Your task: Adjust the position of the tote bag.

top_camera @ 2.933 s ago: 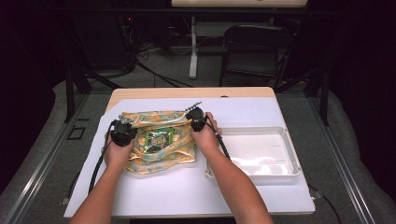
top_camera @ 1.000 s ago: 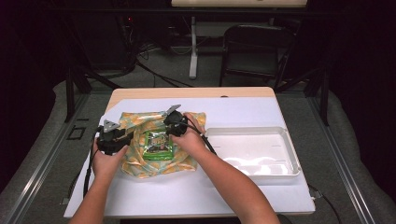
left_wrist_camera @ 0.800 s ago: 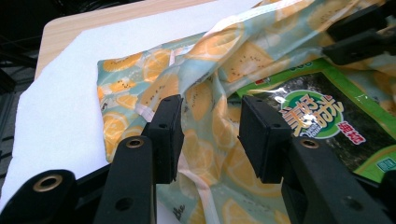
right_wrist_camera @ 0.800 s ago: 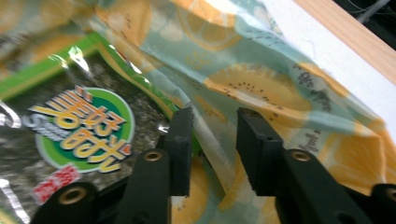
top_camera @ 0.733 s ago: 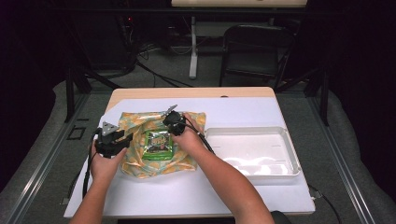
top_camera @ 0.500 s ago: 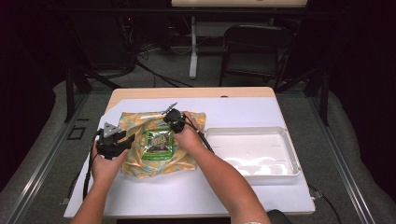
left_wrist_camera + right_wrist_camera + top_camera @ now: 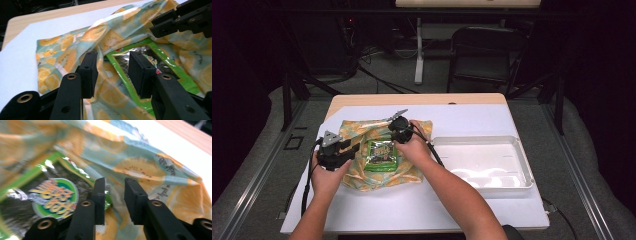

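The left gripper [image 7: 112, 75] is held with jaws apart over the green packet's [image 7: 140, 65] edge; the right gripper [image 7: 115, 200], jaws apart, straddles a fold of orange-print cloth [image 7: 150, 170].

The left hand-held gripper [image 7: 112, 75] holds its jaws apart over the orange-print cloth [image 7: 67, 53], a green packet [image 7: 160, 68] lying on it; the right hand-held gripper [image 7: 181, 18] hangs beyond, above the cloth

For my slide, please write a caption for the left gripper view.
Open left gripper over a green snack packet lying on orange-print cloth.
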The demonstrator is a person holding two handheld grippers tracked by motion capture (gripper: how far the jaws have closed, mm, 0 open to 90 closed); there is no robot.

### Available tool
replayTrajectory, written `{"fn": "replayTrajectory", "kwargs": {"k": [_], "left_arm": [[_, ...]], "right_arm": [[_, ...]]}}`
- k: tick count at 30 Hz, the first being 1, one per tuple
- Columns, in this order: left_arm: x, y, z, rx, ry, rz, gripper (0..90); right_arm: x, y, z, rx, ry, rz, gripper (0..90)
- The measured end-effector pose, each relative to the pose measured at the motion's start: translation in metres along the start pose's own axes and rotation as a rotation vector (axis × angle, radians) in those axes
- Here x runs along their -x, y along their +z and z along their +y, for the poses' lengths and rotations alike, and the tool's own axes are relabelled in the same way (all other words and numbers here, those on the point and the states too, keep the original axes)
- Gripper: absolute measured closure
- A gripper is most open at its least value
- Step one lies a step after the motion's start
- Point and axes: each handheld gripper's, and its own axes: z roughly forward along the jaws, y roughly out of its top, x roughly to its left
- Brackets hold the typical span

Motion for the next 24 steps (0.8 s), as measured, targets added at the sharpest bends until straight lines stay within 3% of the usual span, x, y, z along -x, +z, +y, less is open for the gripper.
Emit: {"fn": "replayTrajectory", "kwargs": {"k": [3,6,7,11,15,19,24], "left_arm": [[0.003,0.0,0.002,-0.002,-0.017,-0.033,58.9],[0.005,0.001,0.003,-0.006,-0.018,-0.051,58.9],[0.007,0.003,0.003,-0.007,-0.025,-0.066,58.8],[0.008,0.005,0.003,-0.013,-0.023,-0.072,58.7],[0.008,0.006,0.003,-0.005,-0.029,-0.075,58.1],[0.006,0.008,0.006,0.005,-0.022,-0.053,58.6],[0.002,0.007,0.01,0.025,-0.041,-0.058,59.1]], "right_arm": [[-0.005,-0.012,-0.002,0.042,0.023,0.045,64.2],[-0.009,-0.02,-0.004,0.057,0.013,0.057,61.9],[-0.014,-0.026,-0.006,0.089,0.031,0.076,60.8],[-0.021,-0.039,-0.009,0.121,0.036,0.096,58.7],[-0.027,-0.044,-0.011,0.144,0.046,0.097,56.5],[-0.031,-0.045,-0.014,0.126,0.025,0.083,54.9],[-0.035,-0.045,-0.016,0.127,0.014,0.074,54.5]]}}
